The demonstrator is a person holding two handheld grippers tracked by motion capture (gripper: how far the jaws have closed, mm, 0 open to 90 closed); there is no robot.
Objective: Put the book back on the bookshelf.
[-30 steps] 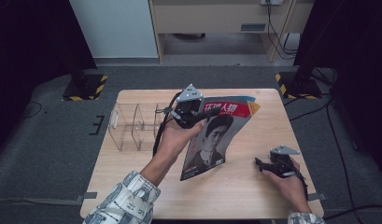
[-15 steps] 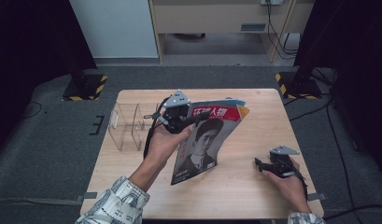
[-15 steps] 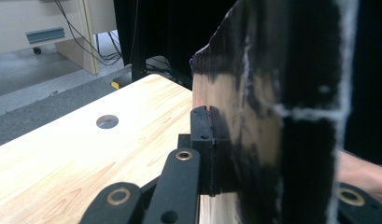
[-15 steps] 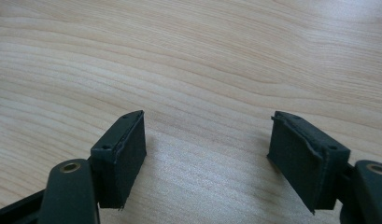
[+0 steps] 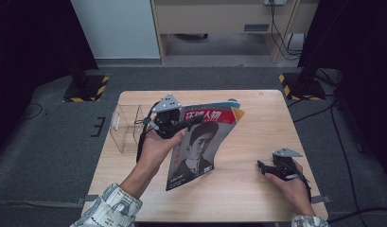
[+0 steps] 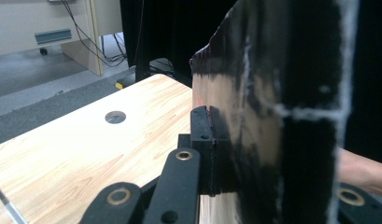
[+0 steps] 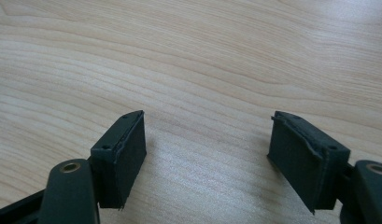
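Note:
A magazine (image 5: pixel 200 142) with a red title band and a portrait on its cover hangs tilted above the middle of the wooden table (image 5: pixel 238 194). My left gripper (image 5: pixel 191 121) is shut on the magazine's top edge, lifting it. In the left gripper view the magazine (image 6: pixel 282 116) stands dark and close, clamped against the jaw pad (image 6: pixel 202 140). My right gripper (image 5: pixel 263 166) rests low at the table's right front, open, and in the right gripper view its gripper (image 7: pixel 207 158) has bare wood between the jaws.
A clear plastic rack (image 5: pixel 127 127) with upright dividers stands at the table's left side, just left of my left hand. A round hole (image 6: pixel 115 116) shows in the tabletop. Cabinets and cables (image 5: pixel 281 28) lie beyond the far edge.
My left gripper has carried the magazine leftward, towards the clear rack. The right gripper has stayed where it was.

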